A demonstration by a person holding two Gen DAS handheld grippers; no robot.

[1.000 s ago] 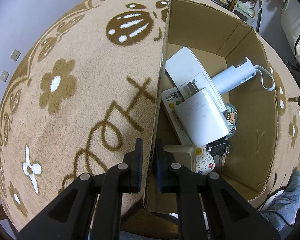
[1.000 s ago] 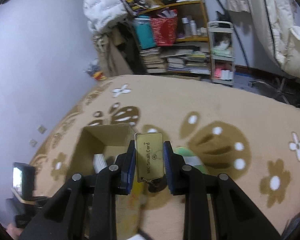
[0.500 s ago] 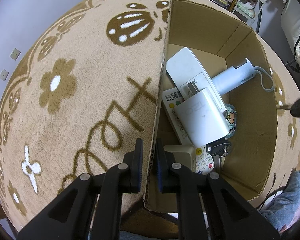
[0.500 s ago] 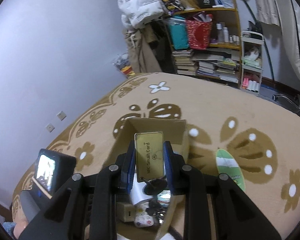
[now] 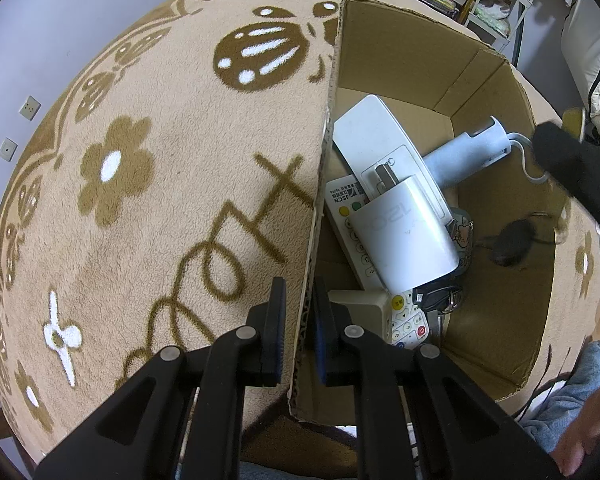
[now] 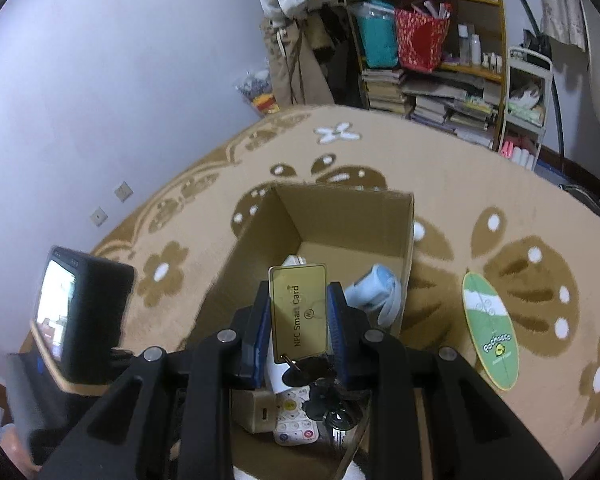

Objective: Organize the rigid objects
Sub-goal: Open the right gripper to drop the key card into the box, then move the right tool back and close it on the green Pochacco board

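R gripper [image 6: 298,320] clamps gold NFC card [image 6: 299,312] w/ dangling keyring over cardboard box [image 6: 340,216]; L gripper [image 5: 299,330] pinches box wall. Risk: keyring snags rim, card drops onto rug [image 6: 480,184].

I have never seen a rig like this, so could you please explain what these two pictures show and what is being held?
A person holds a two-finger hand-held gripper in each hand; each carries a fisheye camera looking along its fingers. The left view shows the left gripper clamped on the wall of a cardboard box standing on a patterned rug. Inside lie remotes, a white charger and keys. The right view shows the right gripper over the box, holding a gold card. A green oval pad lies on the rug beside the box.
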